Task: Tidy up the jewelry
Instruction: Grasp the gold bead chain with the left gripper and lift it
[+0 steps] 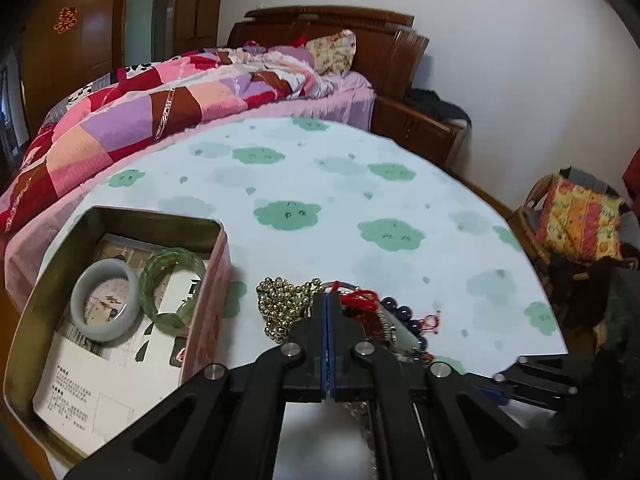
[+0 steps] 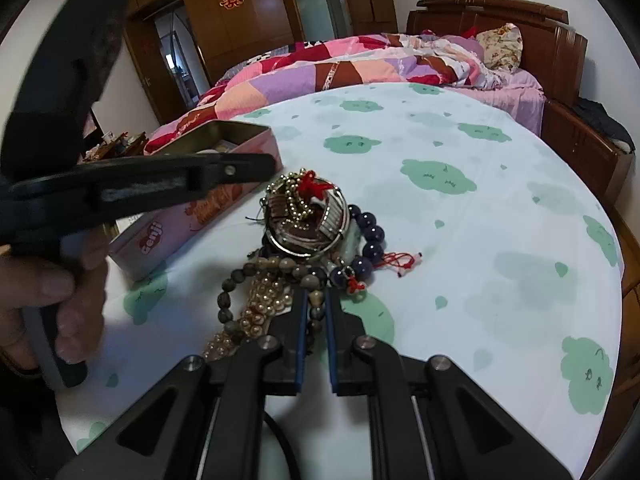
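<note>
Left gripper point(image 1: 328, 300): its 2 blue-padded fingers point(image 1: 325, 332) pressed flat together, nothing visible between them. Tips sit over the near edge of the tangled jewelry pile point(image 1: 348, 316) on the round table with a white cloth printed with green clouds point(image 1: 320, 184). Just left of the tips: heap of small gold-coloured metal beads point(image 1: 280, 304). Just right of the tips: red knotted cord point(image 1: 362, 300), then dark blue round-bead bracelet point(image 1: 404, 316). Whether the tips touch the pile cannot be told.

Well left of the left fingers: open rectangular pink tin box point(image 1: 212, 280), printed paper sheet lining its bottom. Inside it, 2 bangles side by side: pale grey-white jade bangle point(image 1: 105, 299) and translucent green carved bangle point(image 1: 170, 288), touching or nearly so, the green one nearer the fingers.

Right gripper point(image 2: 316, 300): fingers point(image 2: 301, 320) slightly apart, pinching a brown-grey stone-bead bracelet point(image 2: 256, 276), a few of its beads caught between the blue pads. The rest of that bracelet loops off left of the tips, lying on the cloth. Beneath it, left of the fingers, a cream pearl-bead strand point(image 2: 264, 304). Straight ahead of the tips: silver metal bangle ring point(image 2: 308, 220) with more pieces stacked on it. In the right view the left gripper and the hand point(image 2: 48, 292) holding it fill the left side, reaching over the pink tin.
</note>
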Motion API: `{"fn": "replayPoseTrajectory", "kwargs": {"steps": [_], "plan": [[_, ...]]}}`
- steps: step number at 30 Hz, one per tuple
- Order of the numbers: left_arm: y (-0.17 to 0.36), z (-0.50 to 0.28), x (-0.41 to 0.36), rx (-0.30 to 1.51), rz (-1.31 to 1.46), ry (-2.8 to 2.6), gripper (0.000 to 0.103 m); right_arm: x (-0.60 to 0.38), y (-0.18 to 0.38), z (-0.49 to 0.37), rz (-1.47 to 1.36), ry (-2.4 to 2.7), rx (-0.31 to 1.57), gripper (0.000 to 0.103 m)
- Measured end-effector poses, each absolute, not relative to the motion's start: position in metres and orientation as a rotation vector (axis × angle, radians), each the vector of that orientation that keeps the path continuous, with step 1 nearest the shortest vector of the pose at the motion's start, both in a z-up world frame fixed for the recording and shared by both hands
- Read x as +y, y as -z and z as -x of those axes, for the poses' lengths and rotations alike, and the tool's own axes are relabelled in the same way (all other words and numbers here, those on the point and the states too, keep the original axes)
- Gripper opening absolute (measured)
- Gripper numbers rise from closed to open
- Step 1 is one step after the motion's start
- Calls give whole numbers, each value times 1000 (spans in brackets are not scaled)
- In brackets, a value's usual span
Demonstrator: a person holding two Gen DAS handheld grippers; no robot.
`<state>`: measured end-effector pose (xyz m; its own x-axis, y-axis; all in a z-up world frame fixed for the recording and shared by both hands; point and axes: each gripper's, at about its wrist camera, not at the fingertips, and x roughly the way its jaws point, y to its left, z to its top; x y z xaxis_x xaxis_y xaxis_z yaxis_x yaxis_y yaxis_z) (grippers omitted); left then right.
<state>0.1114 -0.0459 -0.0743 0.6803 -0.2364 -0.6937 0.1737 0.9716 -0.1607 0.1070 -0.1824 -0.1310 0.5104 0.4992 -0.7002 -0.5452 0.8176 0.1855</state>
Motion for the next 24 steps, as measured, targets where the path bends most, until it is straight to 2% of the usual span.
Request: {"fn": "replayPoseTrajectory", "kwargs": {"steps": [5, 11, 12, 14, 16, 18, 24], "plan": [[57, -101, -39, 739, 92, 234, 0, -185, 127, -106, 55, -621, 809, 11], [72, -115, -42, 792, 73, 203, 2, -182, 131, -106, 72, -628, 823, 11], [76, -117, -44, 803, 69, 202, 5, -182, 132, -107, 70, -630, 826, 11], [81, -118, -48, 812, 55, 202, 18, -183, 133, -109, 60, -634, 830, 11], [85, -118, -49, 806, 53, 197, 42, -185, 133, -109, 49, -640, 835, 11], [88, -119, -49, 800, 61, 191, 47, -185, 134, -110, 42, -646, 839, 11], [95, -118, -54, 811, 53, 215, 47, -187, 135, -113, 18, -660, 854, 11]]}}
